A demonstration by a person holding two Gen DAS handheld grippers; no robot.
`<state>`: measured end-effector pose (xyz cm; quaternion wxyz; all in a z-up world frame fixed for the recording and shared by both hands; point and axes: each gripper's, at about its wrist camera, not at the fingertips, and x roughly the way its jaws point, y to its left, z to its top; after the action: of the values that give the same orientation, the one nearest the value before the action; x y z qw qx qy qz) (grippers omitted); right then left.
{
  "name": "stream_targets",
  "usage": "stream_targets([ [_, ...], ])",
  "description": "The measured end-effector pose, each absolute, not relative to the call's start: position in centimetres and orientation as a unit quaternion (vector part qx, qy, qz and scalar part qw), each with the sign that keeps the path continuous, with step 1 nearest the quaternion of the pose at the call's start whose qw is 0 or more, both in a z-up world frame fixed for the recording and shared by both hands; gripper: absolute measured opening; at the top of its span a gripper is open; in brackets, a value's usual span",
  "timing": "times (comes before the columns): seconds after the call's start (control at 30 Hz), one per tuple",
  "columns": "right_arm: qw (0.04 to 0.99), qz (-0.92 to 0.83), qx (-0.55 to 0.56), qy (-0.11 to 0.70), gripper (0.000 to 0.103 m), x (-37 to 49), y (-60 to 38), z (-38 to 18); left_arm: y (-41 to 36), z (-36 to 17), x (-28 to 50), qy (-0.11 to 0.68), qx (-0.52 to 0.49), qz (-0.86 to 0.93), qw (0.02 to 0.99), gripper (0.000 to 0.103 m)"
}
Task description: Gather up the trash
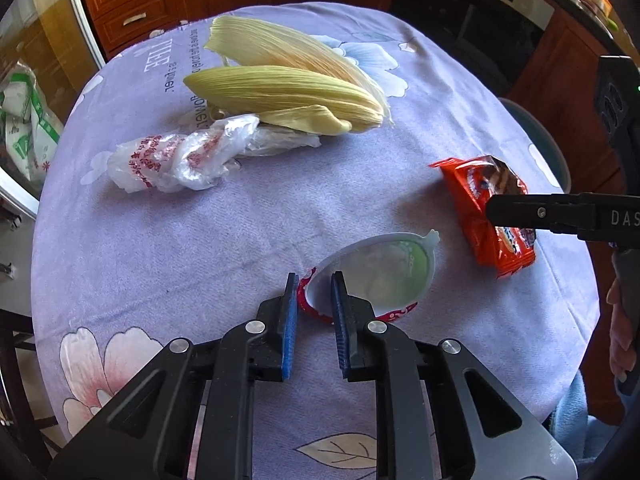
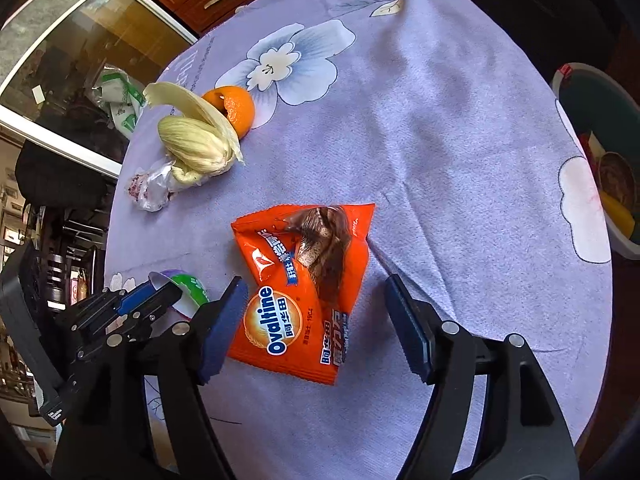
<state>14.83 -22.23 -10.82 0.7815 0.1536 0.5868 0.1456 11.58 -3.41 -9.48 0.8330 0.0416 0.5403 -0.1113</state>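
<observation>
My left gripper (image 1: 314, 280) straddles the near rim of an empty white cup with a red pattern (image 1: 376, 272), which lies on the purple tablecloth; the jaws are partly closed around the rim with a small gap. It also shows in the right wrist view (image 2: 188, 288). My right gripper (image 2: 314, 284) is open, its jaws on either side of an orange Ovaltine wrapper (image 2: 308, 284), seen too in the left wrist view (image 1: 480, 192). Corn husks (image 1: 288, 76) and a crumpled plastic bag (image 1: 184, 156) lie farther back.
An orange (image 2: 234, 110) sits behind the husks (image 2: 196, 140). A teal bin (image 2: 600, 152) holding trash stands beside the table's right edge. Wooden cabinets (image 1: 132, 4) and a glass door (image 2: 80, 40) lie beyond the round table (image 1: 160, 240).
</observation>
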Motion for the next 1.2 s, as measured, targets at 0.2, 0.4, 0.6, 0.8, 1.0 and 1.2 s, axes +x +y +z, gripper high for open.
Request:
stream_targets([
  [0.2, 0.786, 0.139, 0.14, 0.586, 0.075, 14.5, -22.3, -10.6, -3.6, -9.7, 10.9, 0.545, 0.051, -0.11, 0.829, 0.024],
  [0.4, 0.793, 0.148, 0.11, 0.581, 0.064, 14.0, -21.1, -10.8, -3.9, -9.8, 10.6, 0.546, 0.057, -0.109, 0.829, 0.031],
  [0.6, 0.802, 0.144, 0.1, 0.571, 0.016, 13.6, -20.8, -10.4, -4.4, -9.9, 10.4, 0.543, 0.064, -0.111, 0.83, 0.041],
  [0.8, 0.797, 0.14, 0.13, 0.573, 0.012, 13.5, -23.1, -10.2, -4.5, -9.5, 10.1, 0.54, 0.057, -0.111, 0.832, 0.011],
  [1.0, 0.79, 0.152, 0.137, 0.578, 0.038, 13.4, -22.7, -10.5, -5.0, -9.0, 9.5, 0.534, 0.063, -0.114, 0.835, 0.007],
  [1.2, 0.795, 0.165, 0.114, 0.572, 0.054, 14.1, -20.6, -9.9, -2.5, -9.2, 9.5, 0.542, 0.019, -0.102, 0.834, 0.007],
])
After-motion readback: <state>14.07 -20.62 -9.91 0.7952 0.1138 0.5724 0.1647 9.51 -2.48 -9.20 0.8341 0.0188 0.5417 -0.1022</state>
